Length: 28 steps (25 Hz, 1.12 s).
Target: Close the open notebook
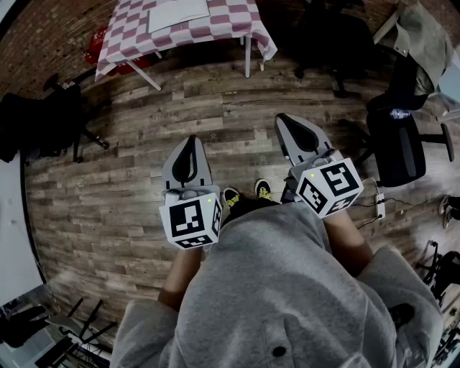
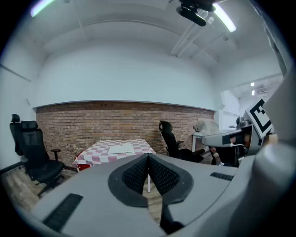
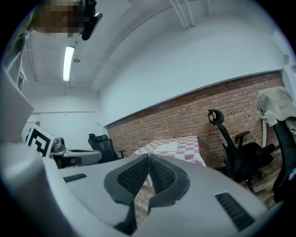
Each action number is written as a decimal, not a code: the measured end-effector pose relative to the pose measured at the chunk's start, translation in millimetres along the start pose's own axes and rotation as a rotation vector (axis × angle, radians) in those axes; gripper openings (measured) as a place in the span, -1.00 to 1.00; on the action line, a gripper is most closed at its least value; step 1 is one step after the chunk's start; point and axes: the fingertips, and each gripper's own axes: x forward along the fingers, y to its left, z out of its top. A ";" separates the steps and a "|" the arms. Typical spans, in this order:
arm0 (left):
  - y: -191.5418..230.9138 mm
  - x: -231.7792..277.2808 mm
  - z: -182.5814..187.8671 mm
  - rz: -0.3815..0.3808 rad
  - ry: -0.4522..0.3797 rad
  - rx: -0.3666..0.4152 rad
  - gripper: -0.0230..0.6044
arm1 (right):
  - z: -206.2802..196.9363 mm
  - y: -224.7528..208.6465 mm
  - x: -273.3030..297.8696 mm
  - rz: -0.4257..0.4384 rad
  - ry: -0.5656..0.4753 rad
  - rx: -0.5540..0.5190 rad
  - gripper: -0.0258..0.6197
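Head view: the approach is the step in hand, I judge; the notebook [image 1: 176, 13] lies flat on the checkered table [image 1: 118, 43], well apart from the left gripper [image 1: 190, 141] and right gripper [image 1: 285, 121], both held out low before the body; next, walk up within reach. Left gripper view: jaws together, empty, aimed near level at the table; right gripper view: jaws likewise together, empty.

Notebook [image 2: 121, 148] on table [image 2: 95, 156], chair [image 2: 34, 159] left, another chair [image 2: 169, 140] right.
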 end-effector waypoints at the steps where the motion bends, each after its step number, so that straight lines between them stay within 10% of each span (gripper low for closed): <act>1: 1.7 0.1 -0.3 -0.005 -0.002 0.000 -0.93 | -0.1 1.5 0.9 -0.005 -0.001 -0.001 -0.84; 28: 82.3 -16.7 -4.1 -0.017 -0.029 -0.027 -0.94 | -9.2 62.1 47.1 0.000 0.007 -0.003 -0.84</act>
